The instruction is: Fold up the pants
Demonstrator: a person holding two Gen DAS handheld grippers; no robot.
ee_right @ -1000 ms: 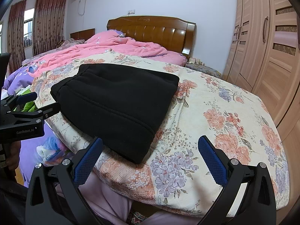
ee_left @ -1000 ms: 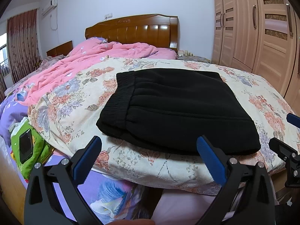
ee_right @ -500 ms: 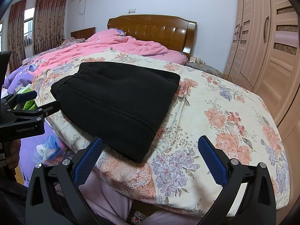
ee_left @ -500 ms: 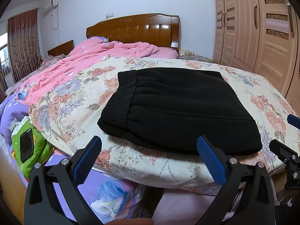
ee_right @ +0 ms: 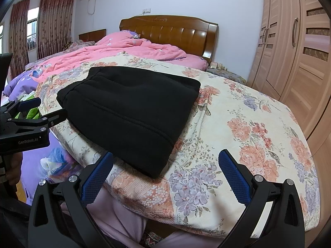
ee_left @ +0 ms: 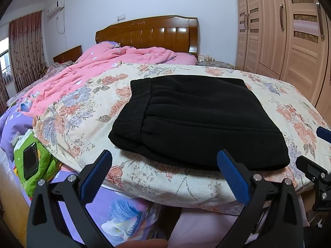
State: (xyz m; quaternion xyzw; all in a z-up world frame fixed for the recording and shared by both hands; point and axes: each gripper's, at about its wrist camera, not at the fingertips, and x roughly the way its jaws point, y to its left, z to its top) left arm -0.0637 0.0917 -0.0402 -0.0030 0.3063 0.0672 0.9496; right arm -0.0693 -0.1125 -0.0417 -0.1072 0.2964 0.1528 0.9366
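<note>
Left wrist view has our left gripper (ee_left: 164, 172) hanging off the near edge of the bed, fingers (ee_left: 95, 174) spread wide with nothing between them; the black pants (ee_left: 198, 122) lie already folded into a thick rectangle on the floral quilt (ee_left: 78, 107), waistband at the left end, flat and untouched; we can see the tip of the right gripper poking in at the right edge of that view, near the pants' right corner but not touching. Right wrist view shows our right gripper (ee_right: 165, 174) down by the near corner of the folded pants (ee_right: 132, 111), its blue fingers (ee_right: 233, 176) also spread apart and empty; the left gripper (ee_right: 31, 115) shows at the left side there, just beside the waistband end, and we can't tell if it actually touches the fabric. Behind the quilt sits a rumpled pink blanket (ee_left: 107, 66), then the wooden headboard (ee_left: 149, 35); a wardrobe (ee_left: 289, 37) fills the right side; a phone (ee_left: 30, 162) lies on something green at the left.
</note>
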